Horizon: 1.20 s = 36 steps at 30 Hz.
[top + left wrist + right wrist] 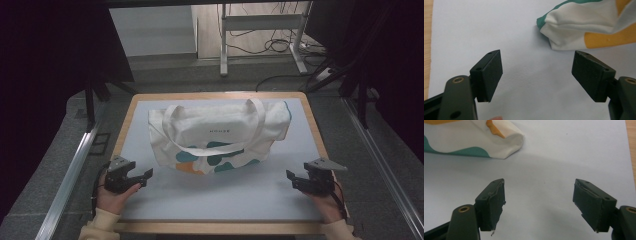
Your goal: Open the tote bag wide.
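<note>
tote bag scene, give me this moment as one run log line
tote bag: flat on mat, untouched | left gripper: open, empty | right gripper: open, empty

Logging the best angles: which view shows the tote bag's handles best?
The high view: both handles lie fully visible across the tote bag. The left gripper view catches just a bag corner, and the right gripper view another corner; no handles there.

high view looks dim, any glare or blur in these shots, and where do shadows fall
High view: dim and dark at the sides, no glare; the tote bag casts a soft shadow on the white mat. Left gripper view: evenly lit, the open left gripper slightly soft. Right gripper view: a shadow band lies below the bag's corner, the right gripper open.
</note>
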Motion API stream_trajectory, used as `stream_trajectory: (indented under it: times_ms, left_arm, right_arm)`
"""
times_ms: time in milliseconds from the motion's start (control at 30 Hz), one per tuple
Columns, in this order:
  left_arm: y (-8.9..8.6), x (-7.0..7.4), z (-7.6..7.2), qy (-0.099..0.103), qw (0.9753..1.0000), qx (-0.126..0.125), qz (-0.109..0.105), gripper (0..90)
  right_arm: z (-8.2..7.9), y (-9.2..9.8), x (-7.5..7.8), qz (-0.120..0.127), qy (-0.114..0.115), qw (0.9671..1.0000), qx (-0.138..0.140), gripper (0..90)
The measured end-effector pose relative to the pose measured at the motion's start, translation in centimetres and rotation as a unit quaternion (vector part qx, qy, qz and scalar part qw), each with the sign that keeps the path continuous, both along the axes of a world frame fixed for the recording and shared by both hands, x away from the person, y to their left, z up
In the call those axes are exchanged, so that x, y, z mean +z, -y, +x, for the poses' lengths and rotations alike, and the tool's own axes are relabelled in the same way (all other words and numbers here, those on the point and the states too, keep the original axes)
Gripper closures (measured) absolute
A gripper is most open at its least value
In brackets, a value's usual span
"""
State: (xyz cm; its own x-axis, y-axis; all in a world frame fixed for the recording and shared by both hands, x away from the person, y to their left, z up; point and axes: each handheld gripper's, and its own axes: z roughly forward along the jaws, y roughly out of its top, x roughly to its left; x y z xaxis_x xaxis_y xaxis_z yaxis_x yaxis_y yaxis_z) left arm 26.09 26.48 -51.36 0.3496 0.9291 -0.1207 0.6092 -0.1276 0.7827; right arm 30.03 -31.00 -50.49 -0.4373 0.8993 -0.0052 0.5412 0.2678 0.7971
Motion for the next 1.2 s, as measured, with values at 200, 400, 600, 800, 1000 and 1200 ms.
stream_trajectory:
  times_ms: [200, 400, 600, 800, 1000, 1200]
  left_arm:
    - [0.1, 0.6, -0.9, 0.013, 0.9999, -0.002, -0.001, 24.5]
    - [-0.3, 0.9, -1.2, 0.019, 0.9998, 0.002, -0.009, 24.5]
    - [-0.5, 1.5, -1.0, 0.025, 0.9995, 0.0, -0.019, 24.4]
    - [-0.9, 2.6, -1.4, 0.035, 0.9989, -0.001, -0.031, 24.5]
    - [-0.9, 3.9, -1.6, 0.047, 0.9982, -0.005, -0.037, 24.5]
    - [-0.8, 4.5, -1.7, 0.051, 0.9979, -0.01, -0.038, 24.5]
  right_arm:
    - [-0.2, 0.1, 0.3, 0.009, 0.004, 1.0, -0.001, 27.6]
    - [-0.5, 0.0, 0.7, 0.007, 0.012, 0.9999, 0.003, 28.3]
    - [-0.4, -0.2, 1.1, 0.01, 0.015, 0.9998, 0.007, 29.0]
    - [-0.5, -0.3, 2.3, 0.018, 0.032, 0.9993, 0.013, 30.5]
    - [-0.2, -0.8, 3.3, 0.018, 0.039, 0.9988, 0.025, 31.6]
    - [-0.1, -0.9, 3.9, 0.021, 0.042, 0.9984, 0.03, 32.0]
